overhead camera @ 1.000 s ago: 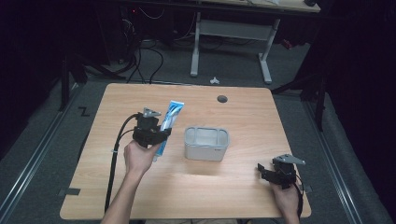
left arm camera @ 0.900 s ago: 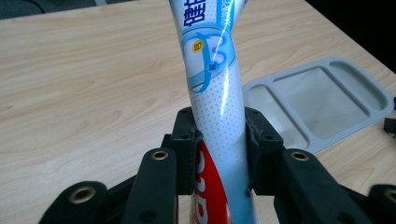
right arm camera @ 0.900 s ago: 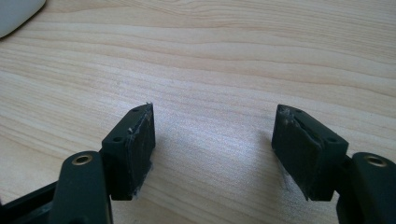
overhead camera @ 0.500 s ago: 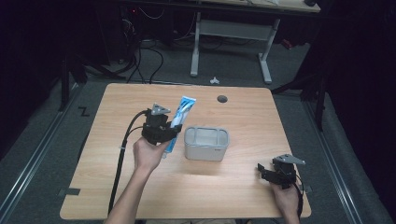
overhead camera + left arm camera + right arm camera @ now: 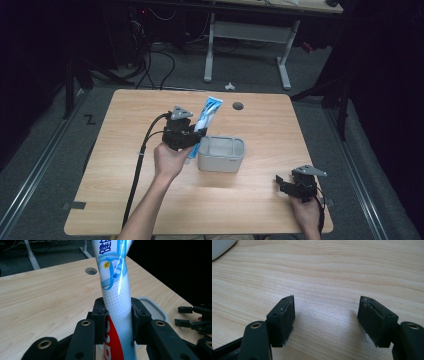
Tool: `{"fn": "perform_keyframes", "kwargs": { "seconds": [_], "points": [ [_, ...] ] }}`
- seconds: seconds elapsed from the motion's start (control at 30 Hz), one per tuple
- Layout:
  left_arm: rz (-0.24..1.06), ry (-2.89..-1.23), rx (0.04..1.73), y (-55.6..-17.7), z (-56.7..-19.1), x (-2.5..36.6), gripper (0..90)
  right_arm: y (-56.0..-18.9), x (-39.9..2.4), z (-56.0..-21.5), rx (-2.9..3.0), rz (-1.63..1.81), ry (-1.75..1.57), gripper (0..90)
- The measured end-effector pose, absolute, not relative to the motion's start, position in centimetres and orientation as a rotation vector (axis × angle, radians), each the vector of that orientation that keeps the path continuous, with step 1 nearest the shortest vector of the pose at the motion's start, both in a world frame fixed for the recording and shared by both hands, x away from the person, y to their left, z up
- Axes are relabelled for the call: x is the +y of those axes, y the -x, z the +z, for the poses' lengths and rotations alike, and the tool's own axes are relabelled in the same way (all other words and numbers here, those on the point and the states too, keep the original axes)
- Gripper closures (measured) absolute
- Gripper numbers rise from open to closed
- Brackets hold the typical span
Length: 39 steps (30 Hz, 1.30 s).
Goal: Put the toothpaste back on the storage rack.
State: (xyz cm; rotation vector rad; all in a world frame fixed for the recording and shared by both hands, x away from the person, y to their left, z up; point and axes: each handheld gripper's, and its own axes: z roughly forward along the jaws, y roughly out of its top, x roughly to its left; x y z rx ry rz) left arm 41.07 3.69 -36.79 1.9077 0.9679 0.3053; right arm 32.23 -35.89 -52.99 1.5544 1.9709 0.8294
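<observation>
Pinching a blue-and-white toothpaste tube [image 5: 115, 290] (red near its base), the left gripper [image 5: 192, 136] is holding it beside the grey tub [image 5: 222, 154]; the right gripper [image 5: 325, 320] is resting wide open, empty, above the table [image 5: 260, 125].

Light: overhead, bright on the table [image 5: 125, 115]; surroundings nearly black.
Glare: a streak on the tube [image 5: 117, 287] ahead of the left gripper [image 5: 117, 315].
Shadow: soft patch between the right gripper [image 5: 325, 315] jaws.
Focus: near jaw arms soft.

Bare tabletop [image 5: 260, 125] around grey bin [image 5: 222, 155]
</observation>
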Motion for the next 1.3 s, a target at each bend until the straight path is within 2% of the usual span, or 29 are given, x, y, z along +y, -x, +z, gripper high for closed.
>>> {"fn": "perform_keyframes", "kwargs": {
  "seconds": [0.63, 1.3],
  "points": [
    [0.312, -1.903, 0.888, -42.5, -36.5, -0.4, 70.2, -32.2, -35.9, -53.0, 1.972, 0.828, -1.554, 30.6],
    [0.317, -1.904, 0.874, -44.1, -37.5, -4.1, 70.0, -32.2, -35.9, -53.0, 1.975, 0.833, -1.551, 30.6]
  ]
}}
